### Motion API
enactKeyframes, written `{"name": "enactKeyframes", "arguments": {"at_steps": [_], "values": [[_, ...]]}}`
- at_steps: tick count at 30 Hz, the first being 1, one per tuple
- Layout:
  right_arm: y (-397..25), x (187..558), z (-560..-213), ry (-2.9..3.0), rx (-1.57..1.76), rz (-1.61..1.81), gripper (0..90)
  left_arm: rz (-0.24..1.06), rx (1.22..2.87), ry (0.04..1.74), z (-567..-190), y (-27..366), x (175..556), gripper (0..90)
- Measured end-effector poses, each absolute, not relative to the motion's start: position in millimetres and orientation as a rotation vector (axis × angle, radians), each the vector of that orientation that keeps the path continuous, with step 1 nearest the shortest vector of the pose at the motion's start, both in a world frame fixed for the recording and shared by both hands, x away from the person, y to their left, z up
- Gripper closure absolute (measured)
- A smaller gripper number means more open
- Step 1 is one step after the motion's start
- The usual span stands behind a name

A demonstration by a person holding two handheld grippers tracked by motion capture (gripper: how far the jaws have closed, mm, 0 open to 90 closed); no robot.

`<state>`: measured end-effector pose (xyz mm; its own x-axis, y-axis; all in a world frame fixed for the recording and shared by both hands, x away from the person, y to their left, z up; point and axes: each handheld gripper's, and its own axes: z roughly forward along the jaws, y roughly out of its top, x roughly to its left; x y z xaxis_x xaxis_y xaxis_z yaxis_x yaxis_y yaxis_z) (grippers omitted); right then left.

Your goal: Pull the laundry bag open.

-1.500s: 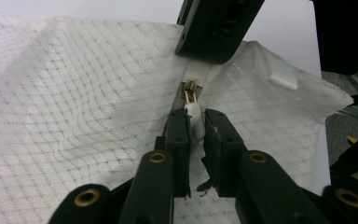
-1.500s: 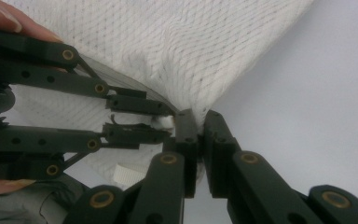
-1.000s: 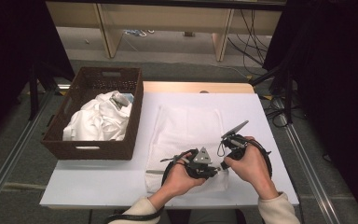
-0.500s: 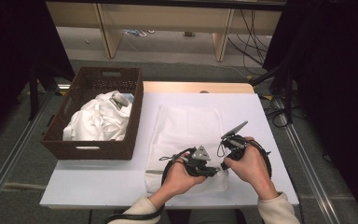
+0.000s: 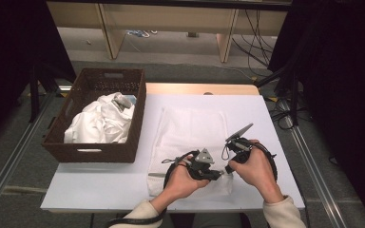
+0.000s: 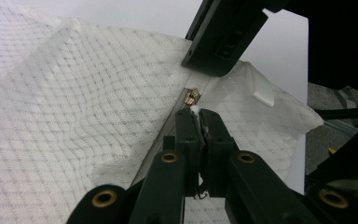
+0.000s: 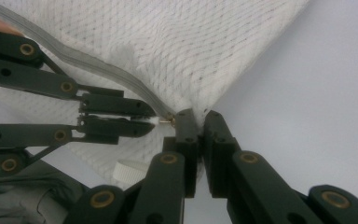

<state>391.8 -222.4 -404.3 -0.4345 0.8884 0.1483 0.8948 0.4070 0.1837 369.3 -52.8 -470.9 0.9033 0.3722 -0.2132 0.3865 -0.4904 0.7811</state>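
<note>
White table [image 5: 100, 185], lower centre: left gripper [image 6: 200, 122] clamped on mesh bag [image 5: 190, 133] by zipper pull [image 6: 192, 97] (brass); right gripper [image 7: 197, 122] pinched bag edge.

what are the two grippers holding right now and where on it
Both hold the white mesh bag at its near corner. The left gripper is shut on the fabric beside the zipper pull; the right gripper pinches the corner next to it.

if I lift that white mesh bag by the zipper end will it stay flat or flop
Probably flop. The white mesh bag looks like thin netted fabric and already wrinkles near the left gripper. It seems light, lying slack on the table. With the right gripper pinching the corner near the zipper pull, the rest would likely drape down.
</note>
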Motion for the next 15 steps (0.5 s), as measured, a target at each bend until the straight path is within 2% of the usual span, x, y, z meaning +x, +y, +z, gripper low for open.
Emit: {"name": "enactKeyframes", "arguments": {"at_steps": [15], "values": [[-224.2, 393.1, -409.2, -2.598, -1.631, -0.377, 86.8, -0.022, 2.154, 0.575, -466.1, -49.4, 365.2, 86.6]]}}
